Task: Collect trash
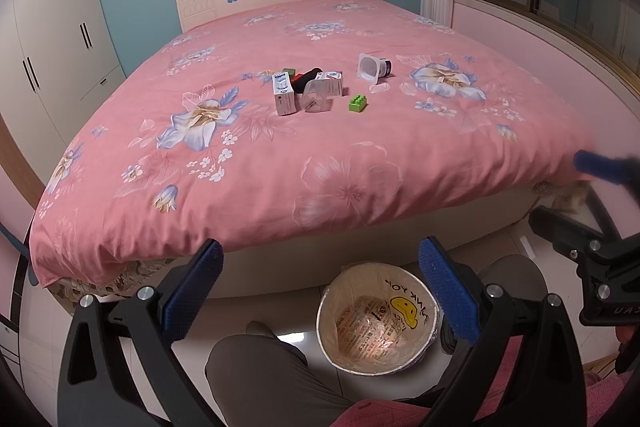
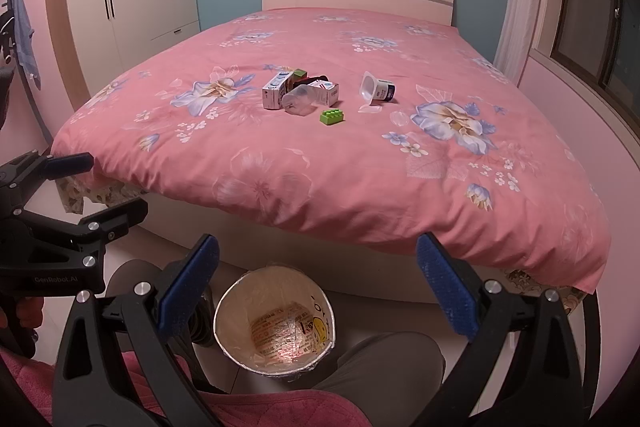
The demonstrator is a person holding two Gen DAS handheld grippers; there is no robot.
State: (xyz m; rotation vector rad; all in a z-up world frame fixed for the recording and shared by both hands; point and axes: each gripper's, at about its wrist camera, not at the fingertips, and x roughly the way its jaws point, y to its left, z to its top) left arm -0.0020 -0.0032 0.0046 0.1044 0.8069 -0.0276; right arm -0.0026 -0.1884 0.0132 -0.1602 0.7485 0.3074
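Both tongs gaped empty: left gripper point(image 1: 320, 291), right gripper point(image 2: 318, 287), above the lined bin point(image 1: 378, 323) below the bed's point(image 1: 320, 155) foot. Beyond the bin lay cartons point(image 1: 285, 94), clear cup point(image 1: 316, 97), yogurt pot point(image 1: 372, 67). Best reach forward, pinching one light piece squarely.

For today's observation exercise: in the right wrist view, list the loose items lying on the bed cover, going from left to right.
White carton → clear plastic cup lying on its side → green toy brick → tipped yogurt cup. The second carton and the dark items behind the cup overlap too much to place.
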